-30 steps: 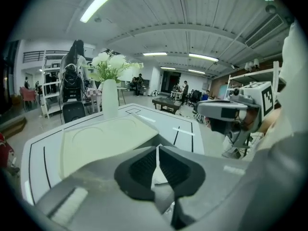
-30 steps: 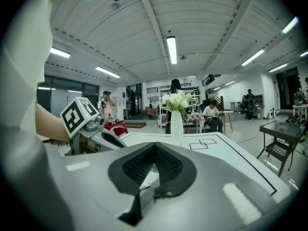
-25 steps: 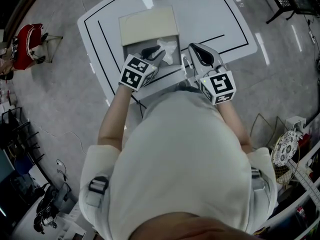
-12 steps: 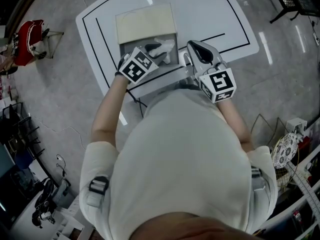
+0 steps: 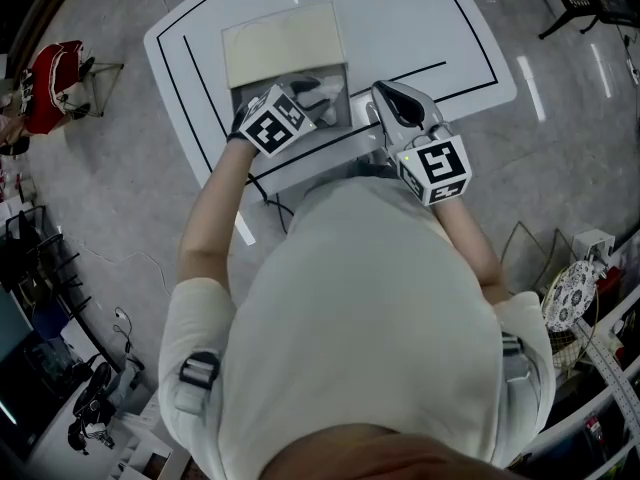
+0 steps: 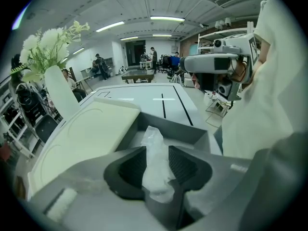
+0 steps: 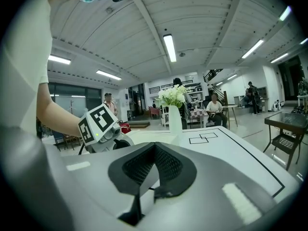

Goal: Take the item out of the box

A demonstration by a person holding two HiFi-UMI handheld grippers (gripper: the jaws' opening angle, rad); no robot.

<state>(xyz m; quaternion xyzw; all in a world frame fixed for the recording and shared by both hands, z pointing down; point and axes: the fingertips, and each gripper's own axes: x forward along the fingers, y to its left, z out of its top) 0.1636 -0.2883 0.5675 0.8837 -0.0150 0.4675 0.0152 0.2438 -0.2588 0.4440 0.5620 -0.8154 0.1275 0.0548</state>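
Plainly the task is only at its start: the item [image 6: 155,150], a pale thing wrapped in crinkled clear plastic, lies inside the open grey box [image 6: 169,127] on the white worktop [image 5: 420,28], with the cream lid [image 5: 283,46] lying back beyond it. The left claw [image 6: 156,166] is lowered over the box mouth and its jaws are opening; the plastic wrap stands up between the two pads, but they do not look pressed onto it, so I judge it released rather than gripping. The right claw [image 7: 153,163] is held just beside the box on the near right, clenched with nothing between its jaws, and takes no part for now. Opening the box looks done, since the lid is off the cavity. What is left is nearly everything that matters: close on the wrapped item, lift it clear of the box walls, and set it down on the worktop.
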